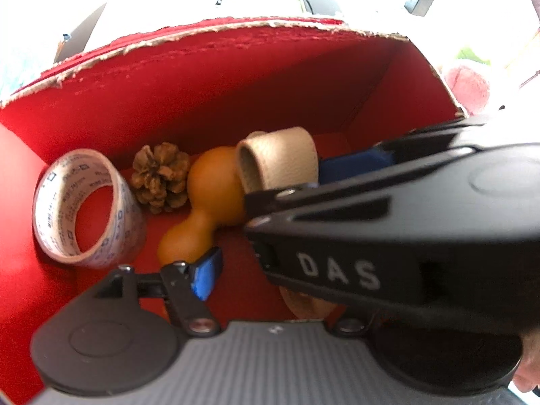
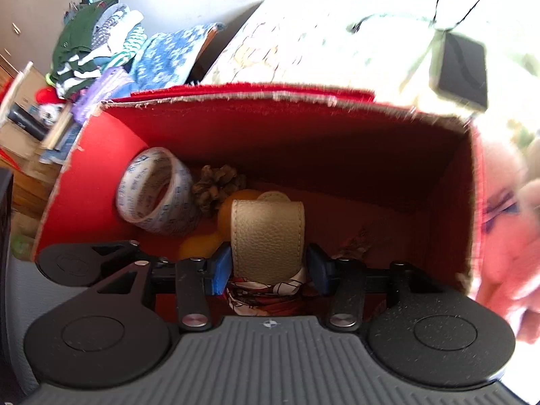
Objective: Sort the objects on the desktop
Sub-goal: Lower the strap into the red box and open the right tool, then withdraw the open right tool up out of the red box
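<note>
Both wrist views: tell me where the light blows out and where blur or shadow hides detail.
Left wrist view: everything beyond the red box rim is blown out white; the right gripper crossing close is soft, though the pine cone reads clearly. Right wrist view: the upper right is overexposed, the box's far right corner sits in deep shadow, and the pink shape at right is smeared.

The red cardboard box (image 2: 101,175) is showing smooth matt walls and a torn, fibrous pale rim. Inside, the beige pebbled-leather loop (image 2: 268,236) is looking soft and grainy, the smooth orange gourd-shaped piece (image 1: 209,199) is giving a dull satin sheen (wood or plastic, hard to tell), the brown pine cone (image 1: 160,177) is looking rough and woody, and the printed white tape roll (image 1: 84,209) is gleaming slightly.
</note>
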A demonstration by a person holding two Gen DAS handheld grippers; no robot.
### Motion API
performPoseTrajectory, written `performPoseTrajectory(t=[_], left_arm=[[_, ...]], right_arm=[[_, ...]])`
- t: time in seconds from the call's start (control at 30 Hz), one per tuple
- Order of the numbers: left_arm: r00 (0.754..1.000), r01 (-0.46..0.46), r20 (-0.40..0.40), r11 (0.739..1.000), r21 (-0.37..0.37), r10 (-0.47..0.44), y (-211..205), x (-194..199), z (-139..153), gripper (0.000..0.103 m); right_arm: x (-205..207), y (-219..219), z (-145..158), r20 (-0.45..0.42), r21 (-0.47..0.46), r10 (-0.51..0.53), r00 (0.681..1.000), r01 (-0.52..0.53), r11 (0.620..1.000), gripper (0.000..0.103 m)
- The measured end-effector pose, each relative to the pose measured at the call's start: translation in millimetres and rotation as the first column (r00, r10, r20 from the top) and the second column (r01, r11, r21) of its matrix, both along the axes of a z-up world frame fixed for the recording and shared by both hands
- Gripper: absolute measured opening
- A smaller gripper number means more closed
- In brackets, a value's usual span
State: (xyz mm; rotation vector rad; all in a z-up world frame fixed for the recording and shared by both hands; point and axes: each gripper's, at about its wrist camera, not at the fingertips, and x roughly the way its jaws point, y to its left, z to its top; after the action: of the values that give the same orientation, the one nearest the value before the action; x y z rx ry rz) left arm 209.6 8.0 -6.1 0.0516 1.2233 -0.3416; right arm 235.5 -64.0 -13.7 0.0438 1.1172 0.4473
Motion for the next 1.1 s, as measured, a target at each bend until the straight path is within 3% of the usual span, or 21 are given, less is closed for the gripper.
performPoseTrajectory(t=[0.23, 0.4, 0.6, 0.77, 0.93, 1.1], left_arm=[[0.998, -0.016, 0.053, 1.0, 0.001, 0.016, -2.5, -7.5, 17.1, 0.073], [0.995, -0.037, 0.09, 0.998, 0.051, 0.032, -11.8, -12.0, 22.8, 0.068], [0.987, -0.099, 0.131, 0.993, 0.061, 0.09, -6.0, -24.1, 36.1, 0.068], [0.974, -0.158, 0.171, 0.987, 0.036, 0.15, 17.0, -42.1, 46.3, 0.068], [0.954, -0.21, 0.224, 0.978, 0.021, 0.2, 41.7, -55.2, 57.6, 0.067], [0.936, -0.263, 0.241, 0.965, 0.001, 0.255, 47.8, -69.7, 65.4, 0.067]], right_arm=[[-17.4, -17.1, 10.1, 0.079, 0.077, -0.041, 0.996, 0.035, 0.996, 0.049], [-30.7, -22.7, 13.4, 0.131, 0.13, -0.078, 0.988, 0.06, 0.99, 0.048], [-45.5, -49.5, 24.8, 0.161, 0.283, -0.166, 0.973, 0.116, 0.952, 0.048], [-58.6, -65.6, 30.4, 0.192, 0.313, -0.23, 0.954, 0.163, 0.936, 0.048], [-73.7, -74.9, 32.0, 0.173, 0.362, -0.229, 0.958, 0.155, 0.919, 0.042], [-88.1, -82.1, 37.9, 0.174, 0.415, -0.212, 0.962, 0.123, 0.902, 0.042]])
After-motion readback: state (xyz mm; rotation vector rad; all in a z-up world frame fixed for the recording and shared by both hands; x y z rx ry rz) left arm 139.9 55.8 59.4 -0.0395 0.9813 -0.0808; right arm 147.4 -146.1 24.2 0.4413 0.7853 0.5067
